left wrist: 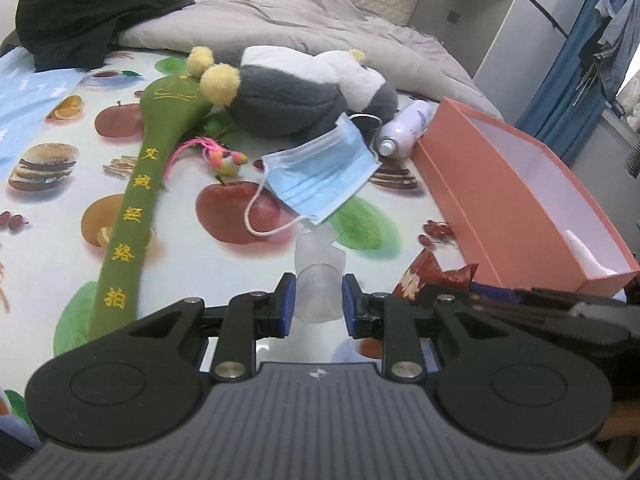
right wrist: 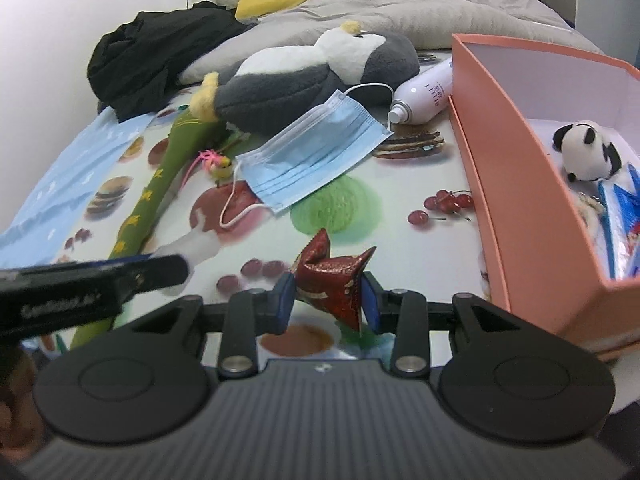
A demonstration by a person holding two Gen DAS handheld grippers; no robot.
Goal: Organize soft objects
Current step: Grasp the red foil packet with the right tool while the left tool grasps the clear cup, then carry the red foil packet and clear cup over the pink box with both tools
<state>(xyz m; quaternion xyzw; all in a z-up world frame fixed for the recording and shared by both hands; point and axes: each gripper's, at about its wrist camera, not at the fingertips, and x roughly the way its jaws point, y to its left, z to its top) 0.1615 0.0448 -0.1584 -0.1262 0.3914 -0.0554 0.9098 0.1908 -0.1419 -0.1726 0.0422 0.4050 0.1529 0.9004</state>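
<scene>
My left gripper (left wrist: pixel 319 300) is shut on a small clear squishy bottle (left wrist: pixel 319 276), which also shows in the right wrist view (right wrist: pixel 192 248). My right gripper (right wrist: pixel 329 298) is shut on a red brocade sachet (right wrist: pixel 332 276), seen from the left too (left wrist: pixel 430 276). A blue face mask (left wrist: pixel 320 172) (right wrist: pixel 312 156) lies ahead on the fruit-print cloth. Behind it lie a grey-and-white plush penguin (left wrist: pixel 296 92) (right wrist: pixel 316 76) and a long green fabric mallet (left wrist: pixel 132 208) (right wrist: pixel 152 188). An orange box (left wrist: pixel 484 200) (right wrist: pixel 516 184) at the right holds a small panda plush (right wrist: pixel 586 152).
A white spray can (left wrist: pixel 404 128) (right wrist: pixel 424 94) lies between penguin and box. A small pink-tasselled bird charm (left wrist: pixel 224 158) sits beside the mallet. Black clothing (left wrist: pixel 88 8) (right wrist: pixel 160 56) and a grey duvet (left wrist: pixel 304 16) lie at the back. Blue packets (right wrist: pixel 624 216) lie in the box.
</scene>
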